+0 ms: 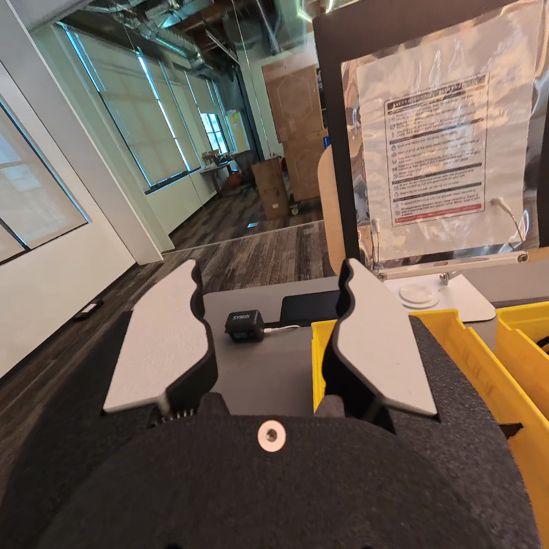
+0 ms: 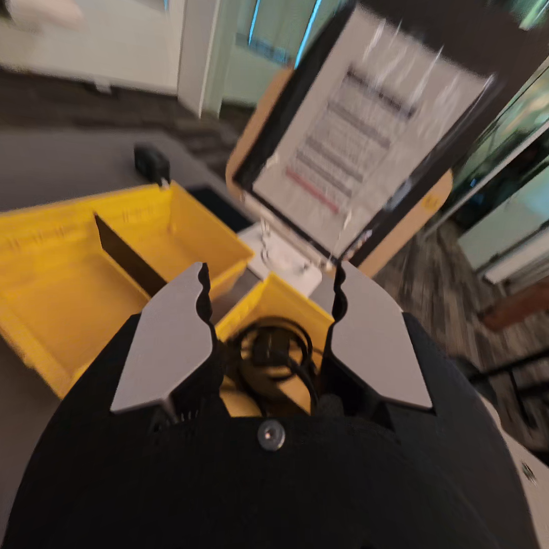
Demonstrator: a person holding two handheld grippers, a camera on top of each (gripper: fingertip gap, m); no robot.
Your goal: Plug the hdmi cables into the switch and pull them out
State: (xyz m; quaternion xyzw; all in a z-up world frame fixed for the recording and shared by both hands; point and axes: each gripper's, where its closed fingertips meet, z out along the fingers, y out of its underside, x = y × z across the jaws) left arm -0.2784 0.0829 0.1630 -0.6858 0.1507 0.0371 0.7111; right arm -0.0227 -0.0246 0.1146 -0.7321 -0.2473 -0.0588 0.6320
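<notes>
In the blurred right wrist view, coiled black cables [image 2: 279, 353] with a dark boxy part among them lie in a small yellow bin [image 2: 276, 300]. My right gripper [image 2: 271, 279] is open and empty, held above that bin. My left gripper [image 1: 270, 276] is open and empty above the grey table [image 1: 261, 374], its right finger over the corner of a yellow bin [image 1: 319, 356]. No cable or switch shows clearly in the left wrist view.
A small black device [image 1: 244, 326] with a white cord lies on the table ahead of the left gripper. A large divided yellow bin [image 2: 98, 267] stands left of the small one. A framed instruction sheet on a stand [image 1: 430, 154] rises behind the bins; it also shows in the right wrist view [image 2: 356, 142].
</notes>
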